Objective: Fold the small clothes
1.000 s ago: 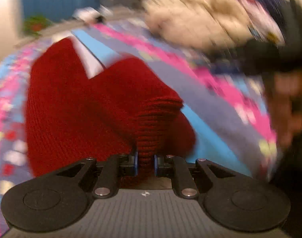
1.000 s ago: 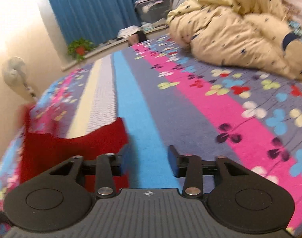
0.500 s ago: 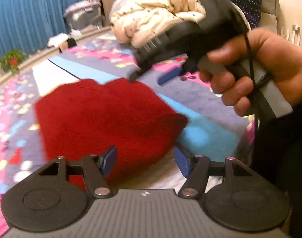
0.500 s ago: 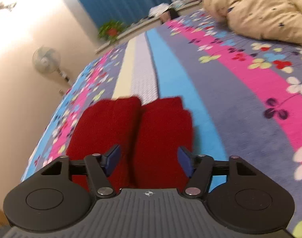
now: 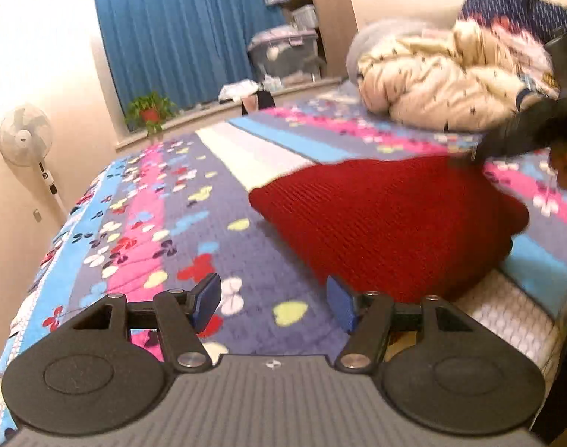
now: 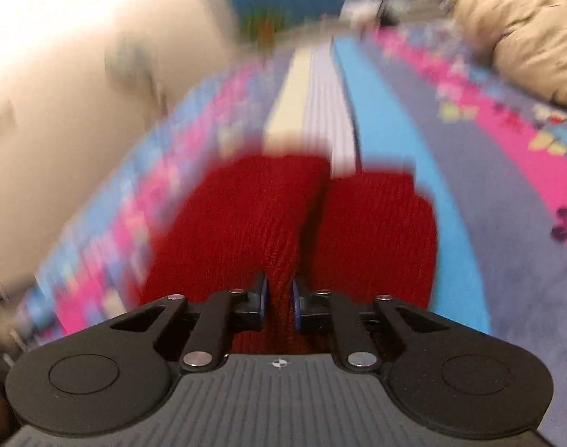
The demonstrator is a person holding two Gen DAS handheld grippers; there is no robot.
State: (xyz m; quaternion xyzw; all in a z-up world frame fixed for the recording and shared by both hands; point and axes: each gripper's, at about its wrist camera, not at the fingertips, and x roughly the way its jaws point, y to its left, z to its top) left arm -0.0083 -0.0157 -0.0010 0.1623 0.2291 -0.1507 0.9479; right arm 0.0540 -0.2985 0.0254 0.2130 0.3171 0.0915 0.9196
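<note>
My left gripper (image 5: 274, 303) hangs with jaws apart, while my right gripper (image 6: 278, 305) has just closed, pinching fabric.

Black left gripper (image 5: 274, 300), blue pads (image 5: 208, 294); apparently silver screws

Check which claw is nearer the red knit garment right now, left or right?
Right. The right claw has just closed, pinching a fold of the red knit garment. The left claw hangs open over the bedspread, beside the garment, not touching.

Knit garment (image 5: 387, 219): solid dark red. Bedspread (image 5: 179, 223): blue, pink, grey and cream stripes with multicoloured butterfly print. Curtain (image 5: 186, 33): plain blue; quilt (image 5: 443, 89): cream, dark-flecked.
</note>
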